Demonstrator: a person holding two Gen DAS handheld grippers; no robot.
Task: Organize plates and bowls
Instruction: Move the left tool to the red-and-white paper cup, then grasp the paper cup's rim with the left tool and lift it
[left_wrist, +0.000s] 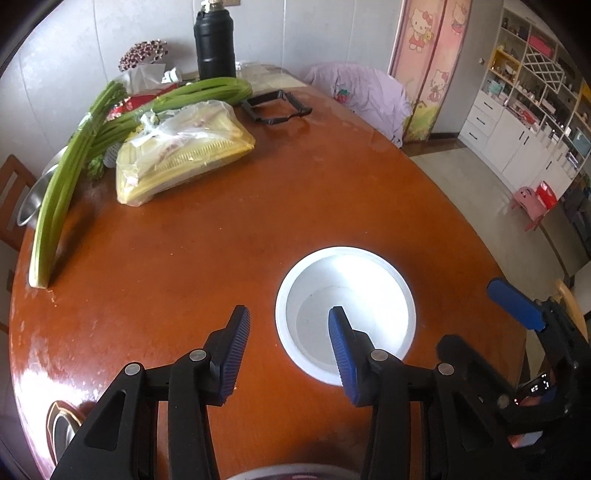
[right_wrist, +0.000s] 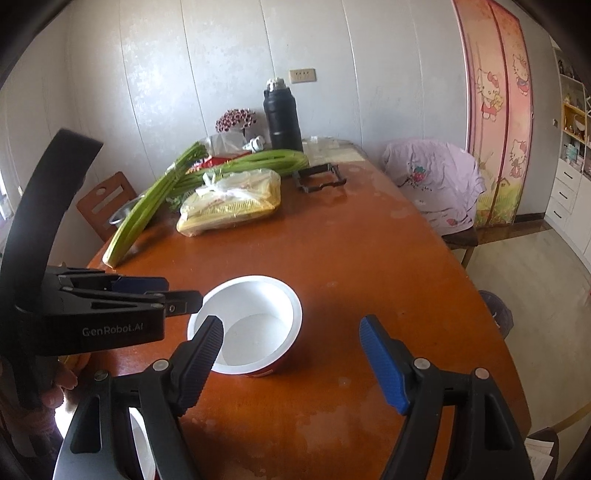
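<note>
You worked over a glossy wooden table (left_wrist: 229, 236). The bowl (left_wrist: 345, 314) looked smooth and white inside; your gripper pads (left_wrist: 236, 354) were ribbed.

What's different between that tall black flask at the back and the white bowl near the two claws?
The black flask is tall and narrow with a capped top; the white bowl is low, wide and open, and it looks empty. The flask is dark all over, while the bowl is white inside with a red outer wall. The flask stands at the table's far end by the wall; the bowl sits near the front. Both stand upright on the table.
</note>
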